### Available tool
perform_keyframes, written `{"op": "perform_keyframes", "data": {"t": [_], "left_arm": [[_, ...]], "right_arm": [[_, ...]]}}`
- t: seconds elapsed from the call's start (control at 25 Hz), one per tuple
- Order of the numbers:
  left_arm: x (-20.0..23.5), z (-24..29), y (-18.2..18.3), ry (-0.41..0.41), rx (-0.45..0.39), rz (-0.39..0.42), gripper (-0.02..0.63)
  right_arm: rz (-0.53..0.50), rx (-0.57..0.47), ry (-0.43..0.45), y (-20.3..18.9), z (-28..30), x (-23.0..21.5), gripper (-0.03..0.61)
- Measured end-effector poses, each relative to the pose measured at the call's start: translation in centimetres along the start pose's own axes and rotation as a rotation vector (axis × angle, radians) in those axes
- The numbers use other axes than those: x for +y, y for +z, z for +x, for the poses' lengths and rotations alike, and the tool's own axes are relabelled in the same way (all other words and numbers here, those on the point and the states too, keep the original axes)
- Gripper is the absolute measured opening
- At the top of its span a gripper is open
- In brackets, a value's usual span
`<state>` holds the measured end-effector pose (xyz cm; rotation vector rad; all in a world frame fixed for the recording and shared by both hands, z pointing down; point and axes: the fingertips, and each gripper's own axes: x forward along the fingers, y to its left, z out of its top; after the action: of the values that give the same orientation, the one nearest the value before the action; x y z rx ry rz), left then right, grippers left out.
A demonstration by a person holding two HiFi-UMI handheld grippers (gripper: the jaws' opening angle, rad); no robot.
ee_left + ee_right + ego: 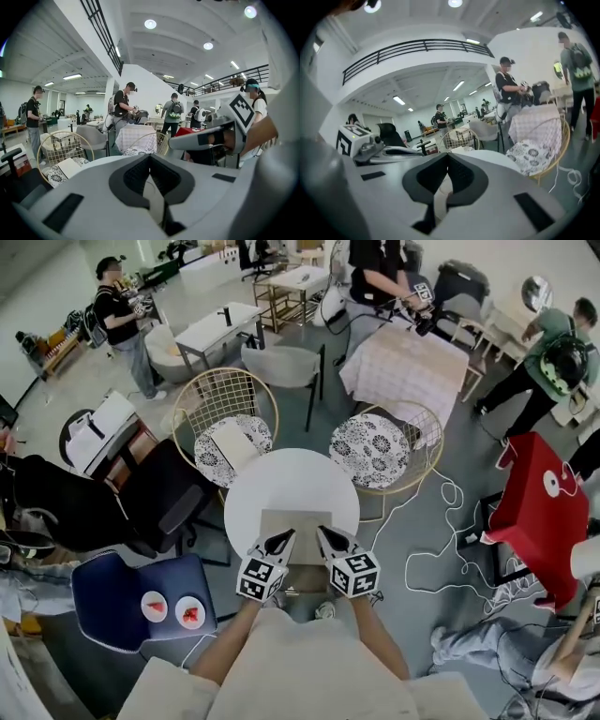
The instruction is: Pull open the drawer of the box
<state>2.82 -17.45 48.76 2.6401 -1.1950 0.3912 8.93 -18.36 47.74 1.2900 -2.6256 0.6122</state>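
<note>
A flat beige box (298,521) lies on the round white table (281,479); no drawer or handle on it can be made out from above. My left gripper (285,537) and right gripper (324,534) are held side by side above the box's near edge, both with jaws together and nothing gripped. In the left gripper view the left gripper (150,158) is shut, a sliver of beige shows through its gap, and the right gripper (206,138) is alongside. In the right gripper view the right gripper (447,158) is shut, with the left gripper (389,151) beside it.
Two wire chairs with patterned cushions (225,427) (380,451) stand beyond the table. A black office chair (159,498) and a blue chair (141,601) are at left. A red table (544,502) and floor cables (441,549) lie at right. Several people are about.
</note>
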Motion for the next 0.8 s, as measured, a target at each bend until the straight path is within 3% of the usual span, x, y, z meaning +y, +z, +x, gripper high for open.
{"op": "perform_keyframes", "data": {"t": [0.12,0.2,0.48,0.8], "left_arm": [[-0.9,-0.2,1.1,0.003,-0.016,0.029,0.011],[-1.6,-0.4,1.7,0.007,-0.025,0.044,0.011],[-5.6,-1.0,1.1,0.015,-0.026,0.028,0.011],[-8.2,-2.3,-0.4,-0.016,-0.022,0.016,0.012]], "right_arm": [[-0.211,0.015,-0.020,1.0,-0.6,0.5,0.017],[-0.275,0.023,-0.005,1.0,-1.1,0.9,0.017],[-0.287,0.036,0.039,-1.0,-4.0,1.8,0.017],[-0.269,0.017,0.028,-2.1,-6.5,3.4,0.017]]}}
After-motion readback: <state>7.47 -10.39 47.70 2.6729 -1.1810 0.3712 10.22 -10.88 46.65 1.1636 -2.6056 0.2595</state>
